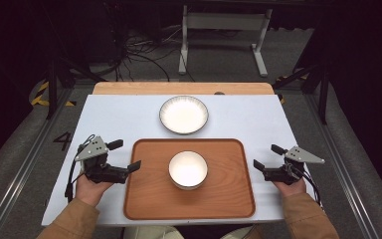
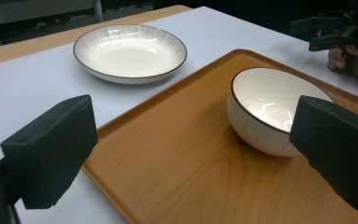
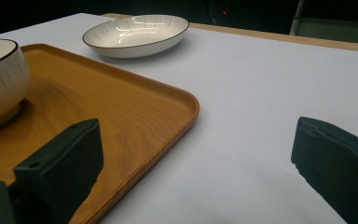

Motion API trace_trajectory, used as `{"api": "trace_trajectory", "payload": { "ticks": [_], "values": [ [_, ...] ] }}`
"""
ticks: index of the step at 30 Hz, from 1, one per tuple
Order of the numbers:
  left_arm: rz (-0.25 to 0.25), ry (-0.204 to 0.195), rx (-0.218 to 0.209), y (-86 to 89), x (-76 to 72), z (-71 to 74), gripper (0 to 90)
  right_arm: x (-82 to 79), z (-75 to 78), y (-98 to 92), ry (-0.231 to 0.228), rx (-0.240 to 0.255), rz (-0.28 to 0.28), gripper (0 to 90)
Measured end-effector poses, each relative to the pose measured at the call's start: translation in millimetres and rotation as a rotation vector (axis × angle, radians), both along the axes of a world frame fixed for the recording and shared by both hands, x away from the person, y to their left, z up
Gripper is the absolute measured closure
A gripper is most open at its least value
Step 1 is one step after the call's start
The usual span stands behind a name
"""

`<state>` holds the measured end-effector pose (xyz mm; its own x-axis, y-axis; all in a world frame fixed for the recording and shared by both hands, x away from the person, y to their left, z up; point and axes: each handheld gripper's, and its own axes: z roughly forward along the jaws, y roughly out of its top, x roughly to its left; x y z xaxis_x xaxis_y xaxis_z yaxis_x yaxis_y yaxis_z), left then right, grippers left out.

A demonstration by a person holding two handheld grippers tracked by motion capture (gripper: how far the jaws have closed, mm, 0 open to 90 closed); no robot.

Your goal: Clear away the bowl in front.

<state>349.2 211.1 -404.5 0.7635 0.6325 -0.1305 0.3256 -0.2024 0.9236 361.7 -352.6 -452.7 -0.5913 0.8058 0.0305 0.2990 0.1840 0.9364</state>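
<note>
- Table (image 1: 109,119): white top, with a wooden strip seen along the far edge. Dark floor, cables and a white metal frame are seen beyond it.
- Wooden tray (image 1: 149,199): rectangular with rounded corners, laid on the near half of the table, centred between the two hands. In the left gripper view its near-left rim (image 2: 121,119) is seen running between the jaws; in the right gripper view its corner (image 3: 186,105) is seen just ahead of the inner jaw.
- Shallow white plate (image 1: 183,114): dark-rimmed, ribbed inside, set directly on the table just beyond the tray's far edge, apart from it. Also seen at (image 2: 129,52) and (image 3: 136,33). Nothing is seen in it.
- White bowl (image 1: 188,170): dark-rimmed, ribbed outside, upright at about the middle of the tray. Seen also at (image 2: 272,109) and at the left edge at (image 3: 0,79). Nothing is seen in it.
- Left gripper (image 1: 127,155): held in the left hand (image 1: 92,189) at the tray's left edge, jaws spread wide, nothing between them; one jaw tip is seen over the tray rim.
- Right gripper (image 1: 268,156): held in the right hand (image 1: 291,186) just right of the tray, over bare table, jaws wide apart, nothing gripped.
</note>
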Motion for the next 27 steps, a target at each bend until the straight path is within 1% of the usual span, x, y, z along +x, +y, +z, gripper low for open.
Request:
{"api": "trace_trajectory", "payload": {
  "ticks": [4, 8, 11, 13, 15, 17, 18, 19, 20, 21, 22, 23, 26, 27],
  "values": [
    [0.028, 0.018, -0.032, 8.5, -0.7, -9.1, 1.8, -0.1, 0.0, 0.0, 0.000, 0.000, -0.001, 2.7],
    [0.056, 0.035, -0.047, 16.0, 0.1, -17.8, 1.8, -0.1, 0.0, 0.1, 0.000, -0.001, -0.001, 2.6],
    [0.073, 0.042, -0.029, 20.2, -0.3, -23.9, 1.7, -0.1, 0.0, 0.0, 0.000, 0.000, 0.000, 2.7],
    [0.081, 0.052, -0.010, 24.8, -0.9, -29.3, 1.5, -0.1, 0.0, 0.0, -0.001, 0.000, 0.000, 2.7],
    [0.091, 0.051, -0.001, 27.6, -1.3, -32.7, 1.4, -0.2, 0.0, -0.1, -0.001, 0.000, 0.001, 2.7],
    [0.099, 0.045, 0.020, 31.0, -1.7, -34.9, 1.0, -0.1, 0.0, -0.1, 0.000, 0.000, 0.001, 2.7],
    [0.101, 0.048, 0.008, 31.6, -2.0, -36.4, 1.0, -0.1, 0.0, -0.1, 0.000, 0.000, 0.001, 2.6],
    [0.102, 0.052, 0.005, 32.3, -2.1, -37.8, 0.9, -0.1, 0.0, -0.1, 0.000, 0.000, 0.001, 2.7],
    [0.102, 0.052, 0.005, 32.3, -2.1, -37.8, 0.8, -0.1, 0.0, 0.0, 0.000, 0.000, 0.001, 2.7],
    [0.113, 0.049, 0.014, 32.4, -2.1, -39.6, 0.8, -0.1, 0.0, 0.0, 0.000, 0.000, 0.001, 2.7],
    [0.126, 0.057, 0.014, 32.2, -2.4, -41.1, 0.9, -0.1, 0.0, 0.0, -0.001, 0.000, 0.001, 2.6],
    [0.131, 0.073, 0.001, 33.2, -2.9, -44.2, 0.8, -0.2, 0.0, 0.0, -0.001, 0.000, 0.001, 2.7],
    [0.137, 0.070, -0.003, 35.5, -3.4, -45.2, 0.8, -0.2, 0.1, 0.1, 0.000, 0.002, 0.001, 2.7],
    [0.140, 0.075, -0.009, 36.4, -3.7, -45.5, 0.7, -0.2, 0.1, 0.0, 0.001, 0.003, 0.001, 2.6]
  ]
}}
